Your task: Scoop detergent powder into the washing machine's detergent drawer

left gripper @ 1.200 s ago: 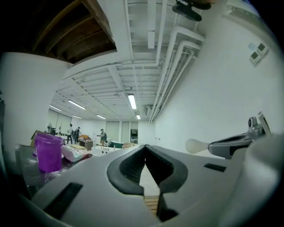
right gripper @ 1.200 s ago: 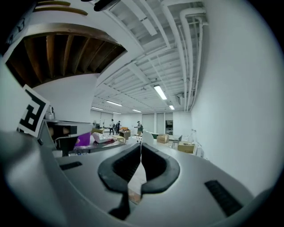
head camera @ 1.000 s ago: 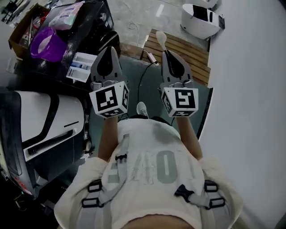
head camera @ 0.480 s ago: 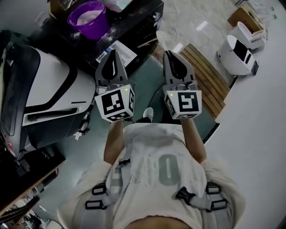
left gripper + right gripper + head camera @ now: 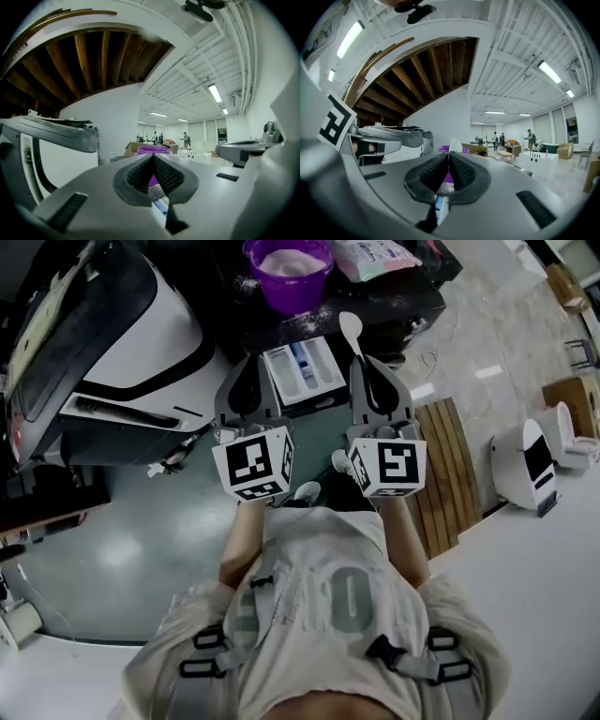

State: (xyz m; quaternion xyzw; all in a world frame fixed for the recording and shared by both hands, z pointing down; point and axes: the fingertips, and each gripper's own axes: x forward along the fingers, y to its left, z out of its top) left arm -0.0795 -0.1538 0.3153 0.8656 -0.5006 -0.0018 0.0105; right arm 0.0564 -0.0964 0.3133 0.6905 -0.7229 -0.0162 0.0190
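Detergent drawer [image 5: 302,371], white plastic with blue-lined compartments, lies at the dark worktop's [image 5: 403,301] near edge, just past both grippers. The left gripper [image 5: 247,371] is pinched together on nothing. The right gripper [image 5: 364,371] clamps a smooth white spoon [image 5: 350,326], bowl up and seemingly bare. Loading comes next, I'd say: reach farther back to the round purple tub [image 5: 289,277] of white powder [image 5: 286,259], dip, and return level.

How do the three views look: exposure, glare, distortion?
Head view: dim and low-contrast, light reflections on the floor, straight edges bowed. Left gripper view: strong fisheye, black corners, ceiling light blown out. Right gripper view: same fisheye and vignette, wooden beams underexposed.
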